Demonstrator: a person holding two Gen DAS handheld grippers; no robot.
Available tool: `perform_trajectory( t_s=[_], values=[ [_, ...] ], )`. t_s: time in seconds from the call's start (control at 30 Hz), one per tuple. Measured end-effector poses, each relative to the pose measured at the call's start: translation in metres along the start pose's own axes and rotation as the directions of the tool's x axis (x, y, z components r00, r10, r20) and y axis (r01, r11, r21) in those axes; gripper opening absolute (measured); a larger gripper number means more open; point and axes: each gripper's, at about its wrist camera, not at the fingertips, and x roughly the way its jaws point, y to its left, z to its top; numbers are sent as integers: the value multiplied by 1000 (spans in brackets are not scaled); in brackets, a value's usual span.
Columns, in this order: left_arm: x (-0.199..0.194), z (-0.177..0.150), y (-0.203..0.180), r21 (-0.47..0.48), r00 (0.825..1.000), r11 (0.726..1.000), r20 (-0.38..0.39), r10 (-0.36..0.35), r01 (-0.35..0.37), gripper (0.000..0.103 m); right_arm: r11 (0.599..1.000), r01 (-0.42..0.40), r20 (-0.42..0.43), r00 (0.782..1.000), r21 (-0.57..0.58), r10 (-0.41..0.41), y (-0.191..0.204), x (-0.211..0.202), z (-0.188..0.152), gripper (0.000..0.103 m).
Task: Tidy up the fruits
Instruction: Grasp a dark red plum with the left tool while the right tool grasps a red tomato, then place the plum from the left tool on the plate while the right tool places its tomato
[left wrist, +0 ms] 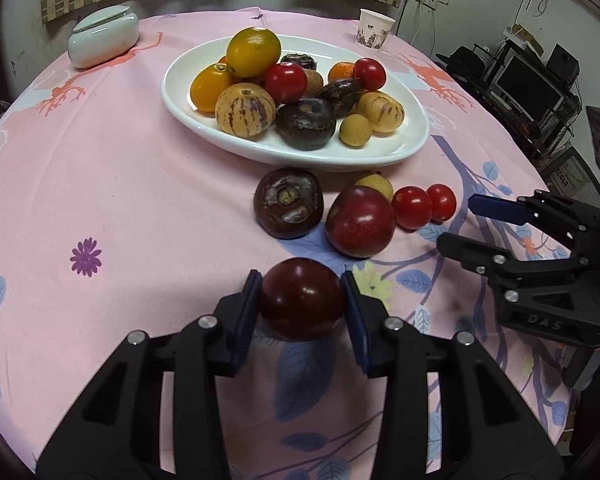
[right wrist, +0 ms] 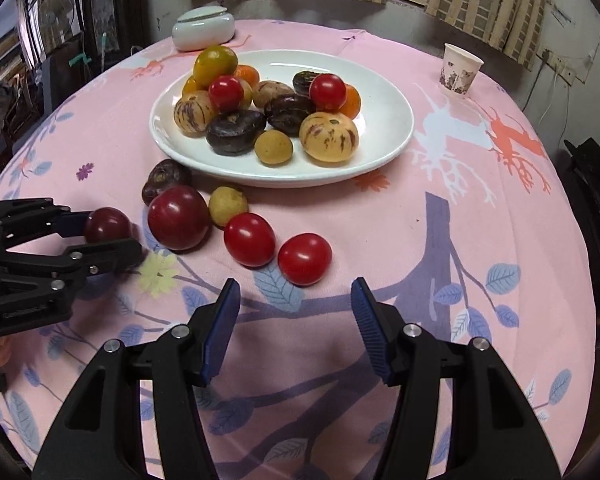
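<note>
From the left wrist view, the left tool point(left wrist: 302, 300) is clamped on a dark red plum point(left wrist: 302, 298), low over the worktop point(left wrist: 120, 200) near its front edge. The white plate point(left wrist: 414, 136) already carries a heap of fruit: oranges, striped melons, dark purple fruit, tomatoes. Five pieces lie loose just before the plate, among them a larger red plum point(left wrist: 360, 222).

From the right wrist view, the right tool point(right wrist: 294, 320) stands apart and empty, just short of two cherry tomatoes point(right wrist: 276, 250). The sorting looks well past halfway, with the held plum and the loose fruit left.
</note>
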Motion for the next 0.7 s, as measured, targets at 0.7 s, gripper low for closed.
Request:
perform_trajectory(
  t_s=[0.7],
  values=[
    [0, -2, -5, 23, 1000, 1000, 12, 11, -12, 40, 997, -40, 52, 998, -61, 43, -3, 3, -1, 30]
  ],
)
